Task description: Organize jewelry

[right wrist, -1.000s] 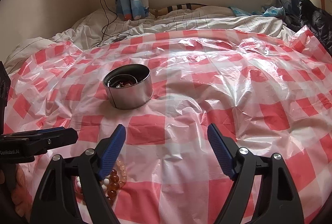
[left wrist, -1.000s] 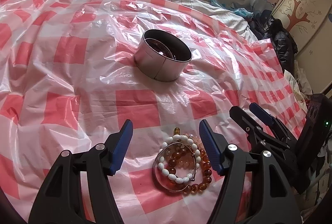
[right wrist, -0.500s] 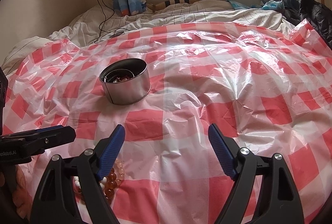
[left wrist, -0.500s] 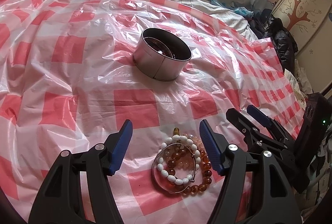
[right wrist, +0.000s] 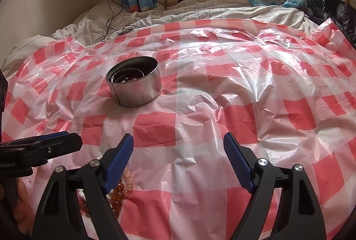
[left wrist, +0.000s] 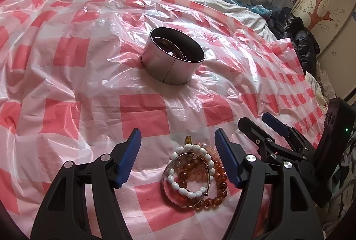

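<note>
A pile of bracelets [left wrist: 193, 175] lies on the red-checked plastic sheet: a white bead one, amber bead ones and a thin metal bangle. My left gripper [left wrist: 178, 140] is open and empty, with the pile just behind its right finger. A round metal tin [left wrist: 172, 57] with jewelry inside stands farther out. My right gripper [right wrist: 178, 146] is open and empty; the bracelets [right wrist: 120, 193] peek out beside its left finger, and the tin [right wrist: 135, 82] is ahead to the left.
The checked sheet [right wrist: 244, 88] covers a bed with rumpled white bedding [right wrist: 200, 11] behind. A charger cable [right wrist: 111, 6] runs down the far wall. Dark clothes [left wrist: 302, 39] lie at the right edge. The right gripper [left wrist: 278, 135] shows in the left view.
Both grippers have shifted slightly; the tin sits a little lower in the right view. Both stay open and the bracelets have not moved.
</note>
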{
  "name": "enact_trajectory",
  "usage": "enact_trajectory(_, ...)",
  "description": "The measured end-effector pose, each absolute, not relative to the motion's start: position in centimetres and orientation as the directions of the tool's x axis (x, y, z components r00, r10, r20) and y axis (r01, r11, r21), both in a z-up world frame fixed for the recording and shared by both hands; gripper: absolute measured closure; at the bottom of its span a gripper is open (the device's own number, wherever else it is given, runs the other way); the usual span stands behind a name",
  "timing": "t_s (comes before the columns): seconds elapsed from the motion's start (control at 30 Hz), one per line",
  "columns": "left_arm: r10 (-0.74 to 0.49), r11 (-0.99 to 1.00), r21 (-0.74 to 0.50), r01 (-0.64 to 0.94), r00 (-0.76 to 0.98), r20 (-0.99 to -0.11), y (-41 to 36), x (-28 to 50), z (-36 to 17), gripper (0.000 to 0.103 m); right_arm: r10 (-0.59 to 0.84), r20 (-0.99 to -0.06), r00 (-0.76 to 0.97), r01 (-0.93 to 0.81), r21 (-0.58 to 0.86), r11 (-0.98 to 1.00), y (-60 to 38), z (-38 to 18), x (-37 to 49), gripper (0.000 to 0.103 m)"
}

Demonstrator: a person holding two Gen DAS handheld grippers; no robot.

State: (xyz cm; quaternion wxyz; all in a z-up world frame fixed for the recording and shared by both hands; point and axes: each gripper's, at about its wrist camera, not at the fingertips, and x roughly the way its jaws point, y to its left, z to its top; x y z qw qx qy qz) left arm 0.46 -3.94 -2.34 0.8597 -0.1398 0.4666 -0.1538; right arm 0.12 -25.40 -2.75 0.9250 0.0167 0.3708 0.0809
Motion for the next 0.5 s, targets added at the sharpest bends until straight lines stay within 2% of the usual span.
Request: enact_trajectory(0.5,-0.395,0.914,-0.384,0.134,0.517,-0.760,-3.96,0.50,-2.34,0.036,0.162,-0.689,0.707,-0.137,0.092,0.986,-25.28,-2.96,0.16,0.024)
